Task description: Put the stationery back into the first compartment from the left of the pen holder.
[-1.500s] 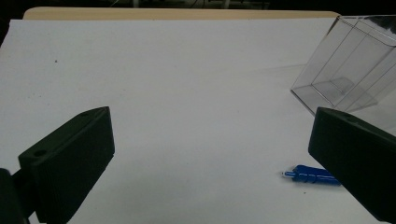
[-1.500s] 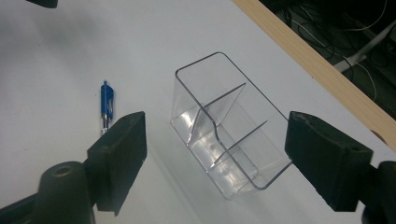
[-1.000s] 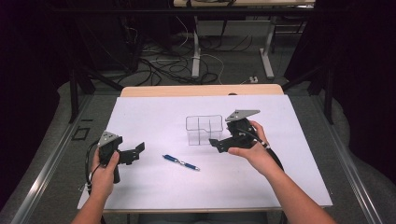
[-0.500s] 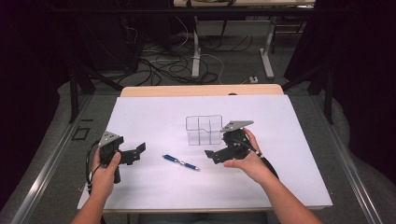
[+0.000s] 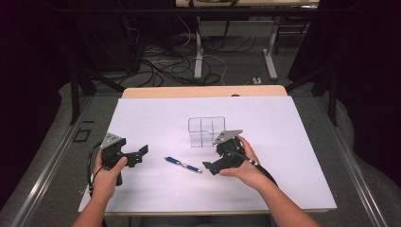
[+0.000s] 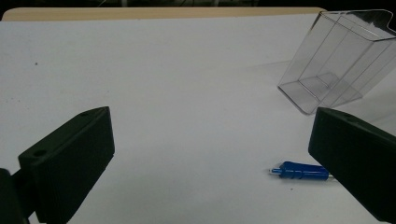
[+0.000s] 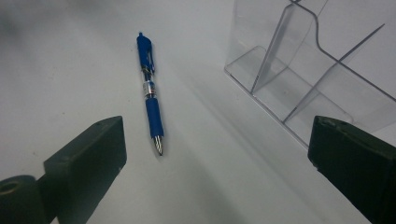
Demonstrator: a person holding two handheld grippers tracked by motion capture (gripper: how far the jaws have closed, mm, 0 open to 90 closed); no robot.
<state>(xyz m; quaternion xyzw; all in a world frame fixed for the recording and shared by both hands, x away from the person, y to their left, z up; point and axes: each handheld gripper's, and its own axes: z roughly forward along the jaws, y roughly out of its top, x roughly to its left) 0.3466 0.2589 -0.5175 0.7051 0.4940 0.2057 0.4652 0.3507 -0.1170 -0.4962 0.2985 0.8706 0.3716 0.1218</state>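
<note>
A blue pen (image 5: 183, 164) lies flat on the white table top (image 5: 283, 142), between my two hands. Behind it stands a clear plastic divided holder (image 5: 206, 132). My right gripper (image 5: 211, 166) is open, just right of the pen's tip, pointing left and down. In the right gripper view the pen (image 7: 150, 101) lies ahead between the spread jaws, with the holder (image 7: 317, 70) at upper right. My left gripper (image 5: 140, 155) is open, left of the pen and apart from it. The left gripper view shows the pen's clip end (image 6: 299, 171) and the holder (image 6: 341, 60).
The wooden table's far edge (image 5: 203, 91) lies beyond the white sheet. Past it, cables (image 5: 161, 66) and desk legs (image 5: 198, 52) stand on the floor. White surface spreads left and right of the holder.
My right gripper has come back from beside the holder toward the person and lowered next to the pen's tip. The left gripper has stayed still.
</note>
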